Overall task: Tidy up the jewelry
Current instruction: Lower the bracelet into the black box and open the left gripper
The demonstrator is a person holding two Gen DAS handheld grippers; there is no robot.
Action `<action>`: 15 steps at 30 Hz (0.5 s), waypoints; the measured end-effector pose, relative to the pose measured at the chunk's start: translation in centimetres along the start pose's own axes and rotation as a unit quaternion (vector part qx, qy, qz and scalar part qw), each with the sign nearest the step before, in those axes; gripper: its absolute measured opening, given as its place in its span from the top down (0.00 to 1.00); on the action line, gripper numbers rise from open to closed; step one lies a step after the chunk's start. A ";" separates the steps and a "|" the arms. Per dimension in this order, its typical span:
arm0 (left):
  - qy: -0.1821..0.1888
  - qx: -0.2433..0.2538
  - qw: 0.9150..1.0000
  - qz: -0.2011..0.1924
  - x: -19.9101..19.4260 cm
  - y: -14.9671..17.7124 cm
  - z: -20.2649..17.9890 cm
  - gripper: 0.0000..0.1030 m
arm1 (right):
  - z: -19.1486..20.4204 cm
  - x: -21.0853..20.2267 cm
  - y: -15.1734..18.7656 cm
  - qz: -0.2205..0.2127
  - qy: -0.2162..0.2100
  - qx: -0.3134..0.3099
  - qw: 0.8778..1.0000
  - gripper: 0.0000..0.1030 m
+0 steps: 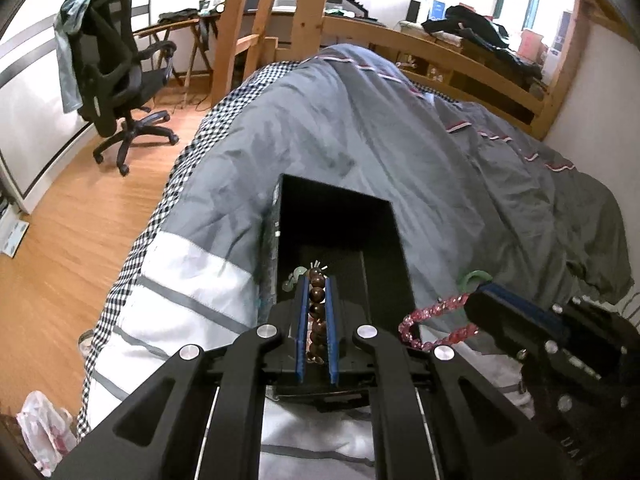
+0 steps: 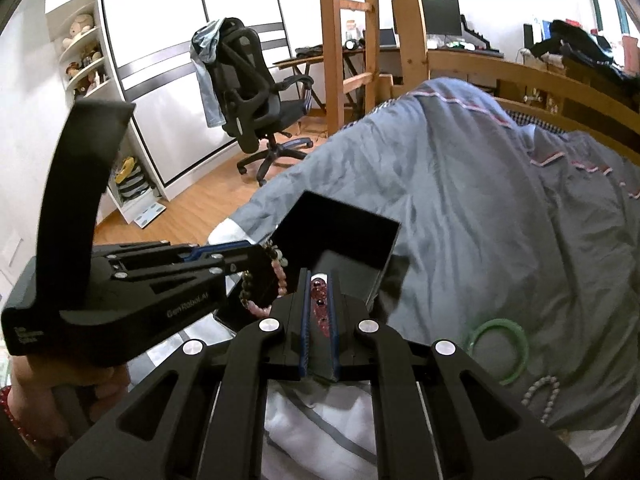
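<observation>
Both bracelets are up off the bed and being carried to the box [image 1: 340, 240] — this looks like the delivery step of the sorting, with the drop not yet made.

In the left wrist view the left gripper [image 1: 318, 280] sits at lower centre, its blue-padded fingers [image 1: 302, 320] drawn close together and clamped on a brown bracelet [image 1: 317, 308], whose beads run in a line up the narrow gap between the pads. The tips hang over the open box, and a few pale green and light pieces [image 1: 298, 276] already lie on its dark floor just beyond them.

The right gripper [image 2: 320, 276] is likewise closed tight, pinching a pink bracelet [image 2: 320, 304] along its pads. Seen from the left wrist view, that bracelet's loop [image 1: 436, 324] dangles free at lower right, beside the box's right wall rather than over the opening.

Still on the grey duvet [image 2: 460, 200], at lower right of the right wrist view, lie a green bangle [image 2: 500, 350] and, just below it, a pale bead bracelet [image 2: 540, 394] — apart from the box, so more trips are likely.

Next, I judge, the left fingers need to part over the box floor so the brown beads fall clear of the wall. The right gripper needs to come further over the opening before it lets go, or the pink loop may catch on the rim.
</observation>
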State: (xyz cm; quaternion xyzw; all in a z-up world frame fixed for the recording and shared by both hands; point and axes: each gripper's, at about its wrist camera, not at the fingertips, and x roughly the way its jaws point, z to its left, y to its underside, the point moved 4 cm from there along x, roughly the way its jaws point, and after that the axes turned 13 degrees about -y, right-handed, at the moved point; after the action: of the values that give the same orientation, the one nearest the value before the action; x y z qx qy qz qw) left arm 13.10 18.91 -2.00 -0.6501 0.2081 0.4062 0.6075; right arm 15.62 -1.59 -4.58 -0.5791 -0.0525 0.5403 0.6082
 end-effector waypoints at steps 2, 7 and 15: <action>-0.006 -0.004 1.000 0.006 0.3 0.1 0.2 0.92 | -0.2 0.7 0.5 0.006 -0.003 0.005 1.000 0.92; -0.019 -0.018 0.999 0.018 0.9 0.3 1.1 0.92 | -0.6 2.0 1.5 0.019 -0.008 0.013 1.000 0.92; -0.036 -0.053 0.998 0.001 0.2 0.1 2.5 0.52 | -1.2 2.6 1.5 0.023 -0.027 0.034 0.999 0.77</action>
State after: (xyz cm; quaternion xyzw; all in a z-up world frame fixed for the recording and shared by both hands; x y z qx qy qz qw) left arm 12.48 21.30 -2.09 -0.6662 0.1653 0.4402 0.5789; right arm 16.64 -0.92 -7.57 -0.5447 -0.0369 0.5709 0.6132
